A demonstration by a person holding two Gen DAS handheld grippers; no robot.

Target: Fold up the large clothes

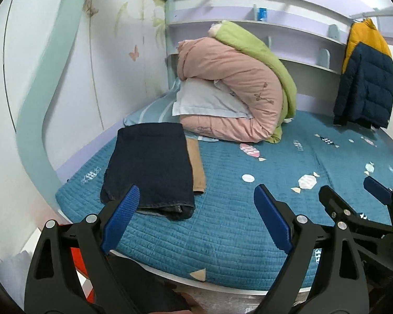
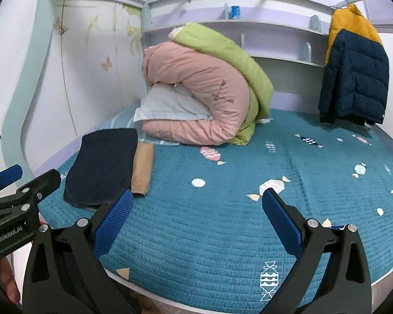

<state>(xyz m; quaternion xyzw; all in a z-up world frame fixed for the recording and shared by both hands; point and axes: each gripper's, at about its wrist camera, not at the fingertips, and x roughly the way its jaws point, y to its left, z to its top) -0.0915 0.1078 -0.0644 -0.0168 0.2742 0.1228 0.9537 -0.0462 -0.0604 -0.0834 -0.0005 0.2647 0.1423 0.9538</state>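
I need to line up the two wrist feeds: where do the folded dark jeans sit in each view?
Left wrist view: the folded dark jeans lie left of centre on the bedspread, just beyond the left gripper, whose jaws stand open.
Right wrist view: the folded dark jeans lie at far left, middle height.
Shared landmark: the tan folded garment lies against the jeans' right edge in both views.

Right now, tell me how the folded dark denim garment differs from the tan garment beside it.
The folded dark denim garment is navy, wide and flat; the tan garment is light brown and shows only as a narrow strip. The denim overlaps the tan one's left edge. Both lie on the teal quilted bedspread.
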